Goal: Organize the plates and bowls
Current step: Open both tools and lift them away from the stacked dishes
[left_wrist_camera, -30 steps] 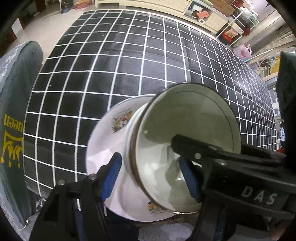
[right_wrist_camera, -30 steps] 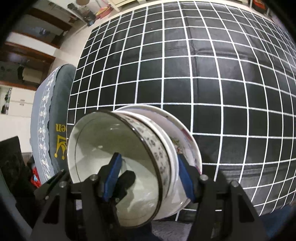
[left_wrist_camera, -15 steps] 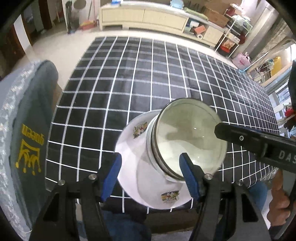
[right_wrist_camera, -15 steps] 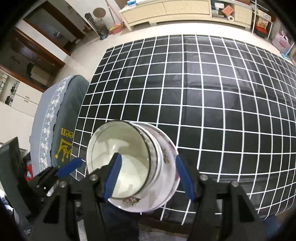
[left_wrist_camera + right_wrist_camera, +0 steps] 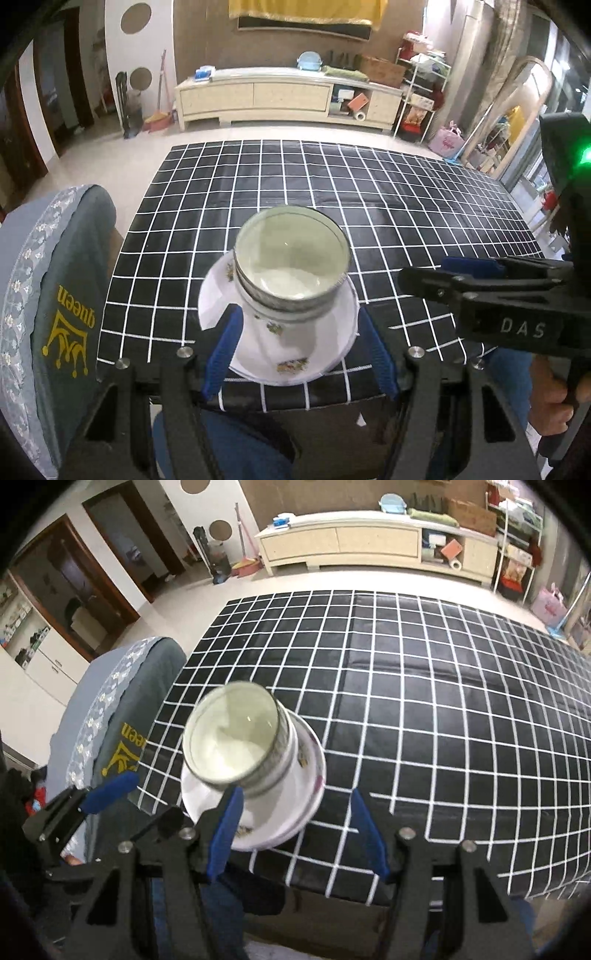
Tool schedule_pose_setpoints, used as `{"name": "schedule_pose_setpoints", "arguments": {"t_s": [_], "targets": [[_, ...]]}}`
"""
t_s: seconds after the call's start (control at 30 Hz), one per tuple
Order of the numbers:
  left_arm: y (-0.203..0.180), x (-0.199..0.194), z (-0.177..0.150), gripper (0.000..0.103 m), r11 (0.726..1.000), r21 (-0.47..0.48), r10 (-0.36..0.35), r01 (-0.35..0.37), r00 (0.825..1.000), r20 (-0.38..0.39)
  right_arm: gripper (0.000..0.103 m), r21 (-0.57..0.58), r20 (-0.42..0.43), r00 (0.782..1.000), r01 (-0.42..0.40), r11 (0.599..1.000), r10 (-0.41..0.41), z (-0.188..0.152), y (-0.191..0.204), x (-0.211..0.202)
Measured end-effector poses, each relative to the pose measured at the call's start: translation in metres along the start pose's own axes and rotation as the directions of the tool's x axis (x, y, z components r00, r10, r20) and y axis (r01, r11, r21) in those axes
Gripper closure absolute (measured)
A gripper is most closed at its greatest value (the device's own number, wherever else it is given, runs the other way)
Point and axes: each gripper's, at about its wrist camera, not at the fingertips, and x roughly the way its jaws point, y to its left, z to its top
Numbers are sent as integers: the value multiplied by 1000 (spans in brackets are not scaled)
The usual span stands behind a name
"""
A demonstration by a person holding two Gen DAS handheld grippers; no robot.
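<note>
The table (image 5: 369,192), under a black grid cloth, carries one stack at its near left edge: a floral plate (image 5: 295,354) with nested bowls (image 5: 291,266) upright on it. Both tongs, left (image 5: 301,354) and right (image 5: 295,832), have risen and drawn back from the stack within the last second; each stands half open, holding nothing. Stacking appears complete.

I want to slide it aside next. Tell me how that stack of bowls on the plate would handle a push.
The stack of bowls stands tall on a shallow plate, so a high push likely tips it. Its glazed surfaces look slippery, and probably fragile. It sits near the table edge; push away from there.
</note>
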Motion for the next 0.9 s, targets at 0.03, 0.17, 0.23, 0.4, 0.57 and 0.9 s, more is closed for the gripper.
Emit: {"name": "schedule_pose_setpoints", "arguments": {"t_s": [0.03,0.17,0.23,0.4,0.57,0.9], "targets": [[-2,-4,-7,40,1000,-5,0,0,1000,10,38,3,11,1000,2,1000,-2,-7,-2,-3],[-7,-18,-28,40,999,-21,27,-25,997,79,38,28,78,996,46,999,-48,-36,-5,-14],[-11,-25,-39,40,999,-26,47,-44,992,117,38,29,131,987,87,996,-90,-51,-8,-24],[-16,-41,-70,40,997,-68,43,-31,983,176,38,34,223,955,193,981,-196,-85,-5,-42],[-26,-62,-90,40,998,-44,47,-37,967,251,38,-9,339,890,328,945,-306,-119,10,-62],[-47,-109,-125,21,998,38,35,-56,908,417,18,37,597,743,351,936,-303,-171,23,-119]]}}
